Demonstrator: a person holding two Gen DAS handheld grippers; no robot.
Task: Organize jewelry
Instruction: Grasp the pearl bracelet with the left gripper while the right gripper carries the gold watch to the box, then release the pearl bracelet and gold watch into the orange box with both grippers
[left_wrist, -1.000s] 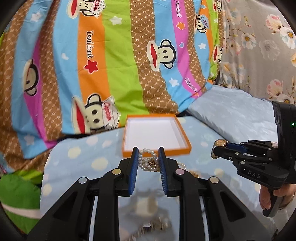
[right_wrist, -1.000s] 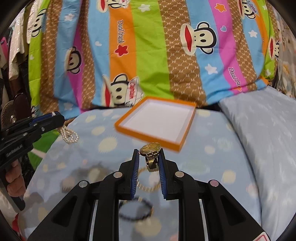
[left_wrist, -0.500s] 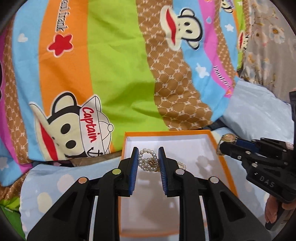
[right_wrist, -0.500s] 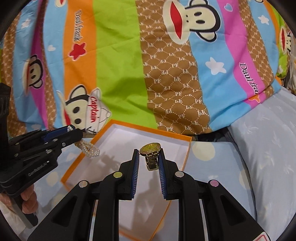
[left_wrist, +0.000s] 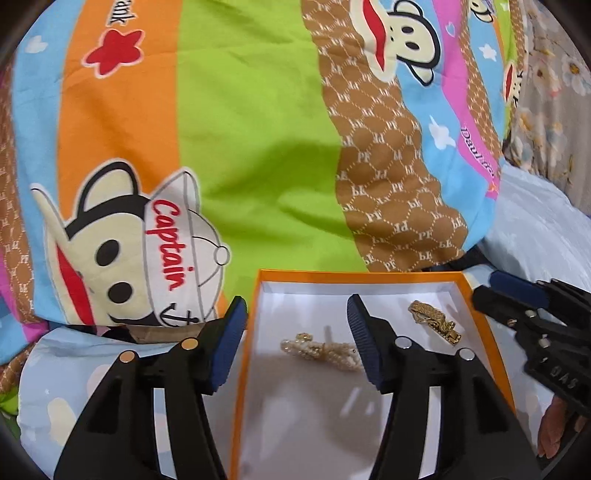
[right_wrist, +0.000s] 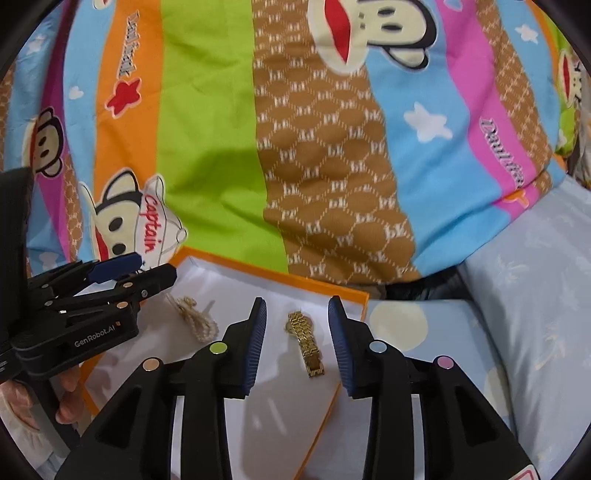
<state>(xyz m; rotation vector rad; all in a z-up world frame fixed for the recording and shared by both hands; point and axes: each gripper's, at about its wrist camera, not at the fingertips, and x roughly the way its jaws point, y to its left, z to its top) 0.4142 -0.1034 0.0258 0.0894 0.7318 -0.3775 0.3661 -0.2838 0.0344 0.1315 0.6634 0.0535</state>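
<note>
An orange box (left_wrist: 354, 275) with a white inside lies on the bed. A pearl bracelet (left_wrist: 321, 349) rests on its floor, and a gold watch (left_wrist: 436, 321) lies to the right of it. My left gripper (left_wrist: 295, 301) hangs over the box, its jaws opening; the bracelet lies loose below them. In the right wrist view my right gripper (right_wrist: 297, 302) is also opening over the box (right_wrist: 280, 277). The watch (right_wrist: 304, 343) lies flat between its fingers, untouched. The bracelet (right_wrist: 195, 317) sits left of it, by the left gripper (right_wrist: 147, 269).
A striped cartoon blanket (left_wrist: 240, 147) rises right behind the box. A pale blue pillow (right_wrist: 535, 295) lies to the right, and a dotted blue sheet (left_wrist: 66, 369) surrounds the box. A hand (right_wrist: 66, 402) grips the left tool's handle.
Both grippers moved forward over the box and their jaws spread. The pearl bracelet left the left jaws and the watch left the right jaws; both now lie in the box.
</note>
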